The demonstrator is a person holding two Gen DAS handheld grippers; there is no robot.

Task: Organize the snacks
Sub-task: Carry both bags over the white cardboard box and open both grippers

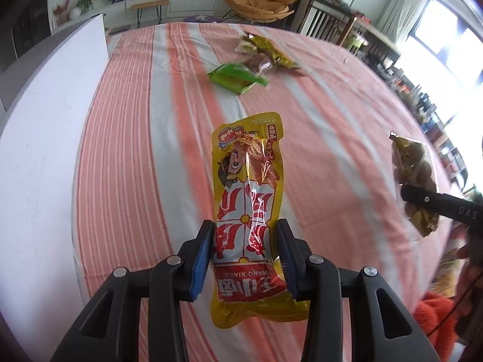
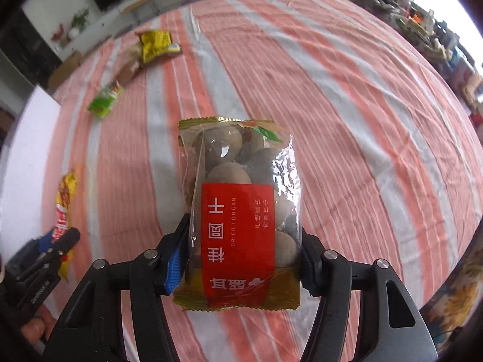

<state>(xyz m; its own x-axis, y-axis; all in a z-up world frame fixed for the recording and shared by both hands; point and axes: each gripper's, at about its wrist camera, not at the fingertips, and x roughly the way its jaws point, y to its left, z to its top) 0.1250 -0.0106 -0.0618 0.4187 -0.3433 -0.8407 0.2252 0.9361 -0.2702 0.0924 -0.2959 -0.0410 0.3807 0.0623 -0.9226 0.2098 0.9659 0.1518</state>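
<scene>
1. The left gripper (image 1: 246, 253) has its blue pads clamped on a yellow snack pouch (image 1: 246, 199), low centre of its frame.
2. The right gripper (image 2: 241, 259) pinches a dried longan bag (image 2: 241, 208), also low centre.
3. Beyond, in the upper part of the left view, a green packet (image 1: 237, 78) and a loose pile of wrappers (image 1: 265, 51) lie on the striped cloth (image 1: 332, 120).
4. I'd judge the sorting barely begun: two in hand, the rest waiting.

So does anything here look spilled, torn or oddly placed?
Nothing looks spilled or torn. The left gripper holds a sealed yellow snack packet, and the right gripper a bag of dried longan. The only untidy bit is a loose heap of snack packets lying askew at the far end of the striped tablecloth.
</scene>
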